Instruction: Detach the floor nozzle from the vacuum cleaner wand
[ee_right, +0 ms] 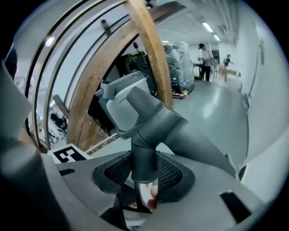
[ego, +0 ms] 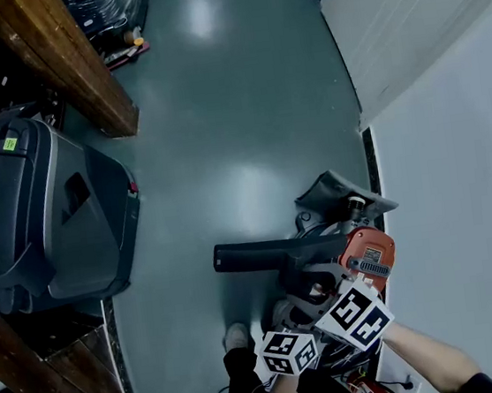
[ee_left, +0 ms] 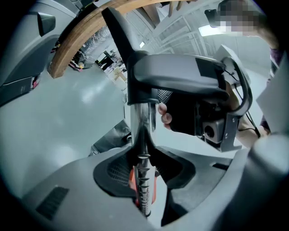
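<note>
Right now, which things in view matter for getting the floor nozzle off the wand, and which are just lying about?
Job in hand:
- grey wedge-shaped floor nozzle
- ribbed chrome wand tube
- dark grey plastic handle sleeve
- orange vacuum cleaner body

Lying about:
- bulky grey-and-black plastic unit
- slanted brown wooden beam
- plastic-wrapped stack

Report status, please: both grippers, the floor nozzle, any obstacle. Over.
Left gripper shut on chrome wand. Right gripper shut on dark grey collar. Floor nozzle looks not yet detached. Wall close beside it.
</note>
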`<state>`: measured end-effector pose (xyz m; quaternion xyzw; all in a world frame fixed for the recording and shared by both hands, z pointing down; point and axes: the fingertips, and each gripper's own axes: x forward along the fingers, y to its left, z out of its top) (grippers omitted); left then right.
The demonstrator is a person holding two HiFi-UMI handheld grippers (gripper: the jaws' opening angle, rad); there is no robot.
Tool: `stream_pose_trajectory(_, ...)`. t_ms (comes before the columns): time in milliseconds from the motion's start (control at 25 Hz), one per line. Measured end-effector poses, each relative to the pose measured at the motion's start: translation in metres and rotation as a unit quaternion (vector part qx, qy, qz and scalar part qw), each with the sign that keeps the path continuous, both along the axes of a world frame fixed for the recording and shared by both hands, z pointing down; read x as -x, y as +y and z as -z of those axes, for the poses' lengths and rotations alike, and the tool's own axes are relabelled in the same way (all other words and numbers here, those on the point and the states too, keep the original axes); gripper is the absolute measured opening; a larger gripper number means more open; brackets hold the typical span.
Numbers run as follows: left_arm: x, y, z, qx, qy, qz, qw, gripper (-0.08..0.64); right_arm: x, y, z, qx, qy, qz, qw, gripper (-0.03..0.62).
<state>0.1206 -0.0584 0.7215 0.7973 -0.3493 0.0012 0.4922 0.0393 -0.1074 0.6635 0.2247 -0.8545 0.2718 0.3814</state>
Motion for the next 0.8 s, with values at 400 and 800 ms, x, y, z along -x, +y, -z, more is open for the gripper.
stream_pose_trajectory(400, -0.003, 0.005, -0.006, 0.004, -0.003, -0.009, 0.9999, 0.149, 0.002, 0.006, -0.024, -0.018, 0.068, 0.029, 0.997, 0.184)
stream_pose_trajectory(800, -0.005, -0.006, 0.006, -0.016, 0.004, -0.014, 0.9998, 0.15, 0.001, -0.007, -0.008, -0.013, 0.058, 0.039, 0.998, 0.183)
